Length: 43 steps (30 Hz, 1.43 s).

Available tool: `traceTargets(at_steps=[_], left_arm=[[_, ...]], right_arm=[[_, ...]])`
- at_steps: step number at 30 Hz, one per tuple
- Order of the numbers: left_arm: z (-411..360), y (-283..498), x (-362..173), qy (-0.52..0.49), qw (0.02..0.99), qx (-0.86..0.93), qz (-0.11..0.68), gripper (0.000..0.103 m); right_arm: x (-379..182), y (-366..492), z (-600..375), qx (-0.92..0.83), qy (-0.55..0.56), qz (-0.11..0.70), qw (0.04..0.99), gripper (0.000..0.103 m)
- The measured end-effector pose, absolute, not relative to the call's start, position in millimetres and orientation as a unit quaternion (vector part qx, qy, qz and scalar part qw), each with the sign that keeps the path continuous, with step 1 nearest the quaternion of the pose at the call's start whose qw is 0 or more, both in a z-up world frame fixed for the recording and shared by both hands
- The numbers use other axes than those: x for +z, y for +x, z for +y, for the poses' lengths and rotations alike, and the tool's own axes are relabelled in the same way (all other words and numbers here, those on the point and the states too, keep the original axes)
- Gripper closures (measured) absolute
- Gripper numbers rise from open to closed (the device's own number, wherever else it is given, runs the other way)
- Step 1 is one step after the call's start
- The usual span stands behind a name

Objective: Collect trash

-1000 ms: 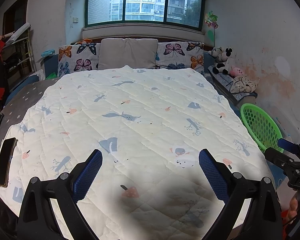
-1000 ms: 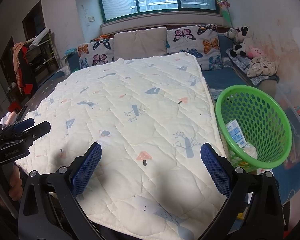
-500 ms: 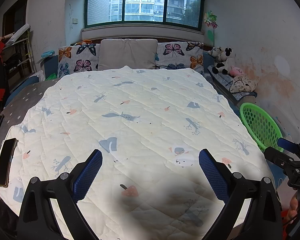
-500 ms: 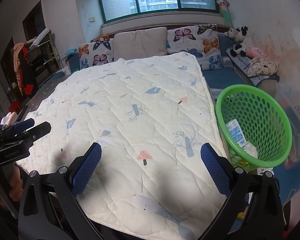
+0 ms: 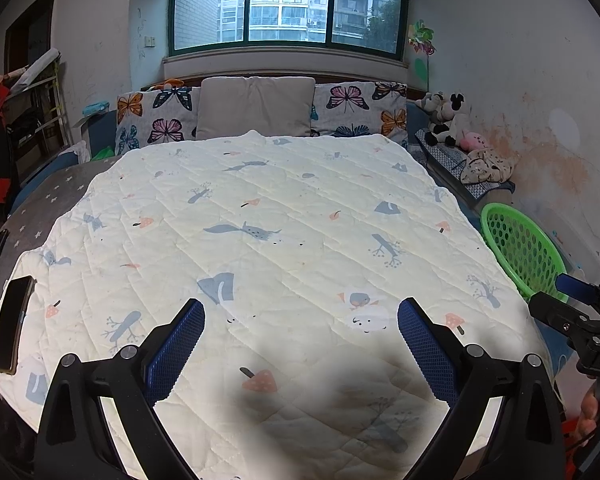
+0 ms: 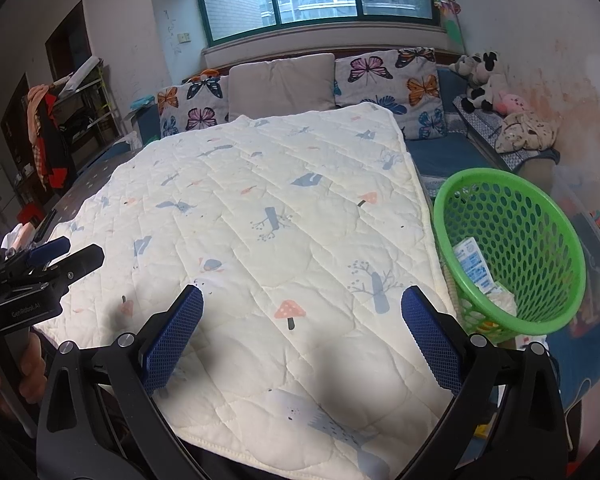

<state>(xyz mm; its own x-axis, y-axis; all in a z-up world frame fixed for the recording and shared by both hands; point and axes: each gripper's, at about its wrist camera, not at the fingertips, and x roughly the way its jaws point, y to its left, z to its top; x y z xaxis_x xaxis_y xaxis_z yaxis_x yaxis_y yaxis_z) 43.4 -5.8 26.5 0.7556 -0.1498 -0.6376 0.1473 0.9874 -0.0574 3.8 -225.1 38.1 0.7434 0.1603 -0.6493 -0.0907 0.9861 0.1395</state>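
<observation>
Across the middle of both wrist views spreads a cream quilt (image 5: 284, 240) printed with blue animals and pink mushrooms, covering a bed. At the bottom of the left wrist view, the left gripper (image 5: 300, 344) hangs over the quilt with its blue-padded jaws spread wide, grasping nothing. At the bottom of the right wrist view, the right gripper (image 6: 302, 336) is likewise released and empty. A green mesh basket (image 6: 540, 216) sits at the right of that frame, just beside the quilt's edge, with a blue-and-white carton (image 6: 474, 264) and pale crumpled paper (image 6: 502, 302) inside. A dark phone (image 5: 12, 328) lies on the quilt at the lower left of the left view. Butterfly pillows (image 5: 156, 120) line the top.
</observation>
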Motion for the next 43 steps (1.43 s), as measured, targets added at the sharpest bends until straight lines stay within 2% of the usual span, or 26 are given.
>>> traceTargets(at_steps=[43], left_arm=[[-1,47,15,-0.005,0.936,-0.066,0.345,0.009]], right_arm=[[27,11,-223,0.078,0.047,0.359,0.929,0.004]])
